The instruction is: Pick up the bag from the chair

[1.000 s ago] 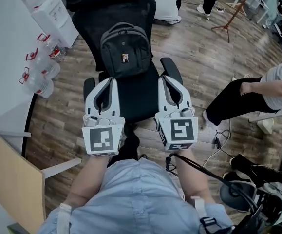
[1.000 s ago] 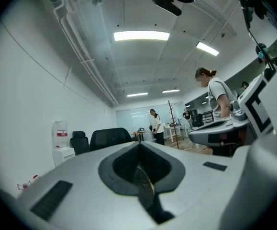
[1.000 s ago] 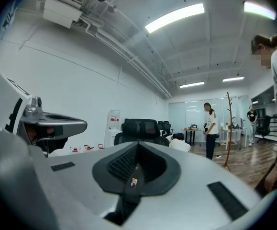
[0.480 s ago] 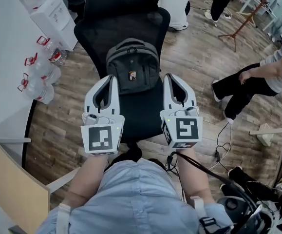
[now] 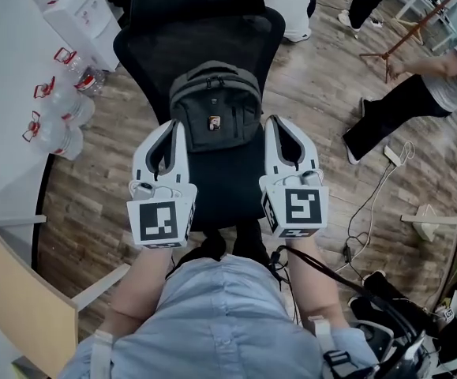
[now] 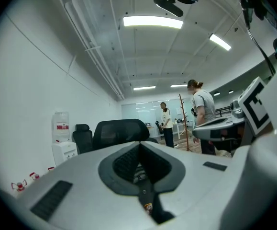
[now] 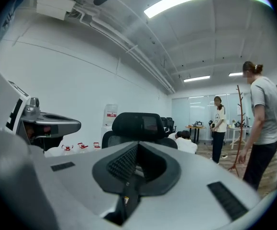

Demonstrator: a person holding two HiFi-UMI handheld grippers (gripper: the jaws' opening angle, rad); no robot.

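Both my tongs are closed on nothing. The left gripper [image 5: 178, 126] and right gripper [image 5: 271, 121] flank the bag [image 5: 215, 105], which stands on the chair [image 5: 200, 38] seat against the backrest. I cannot tell whether the tips touch it. In the gripper views my own jaws hide nearly all of it. Its front badge [image 5: 214, 121] and the water dispenser [image 5: 78, 18] label are too small to read.

your left gripper [image 5: 179, 126] and right gripper [image 5: 270, 121] overlap the lower corners of the bag [image 5: 215, 105] from above; in both gripper views only a sliver shows. the chair [image 5: 196, 38] runs off the top edge.
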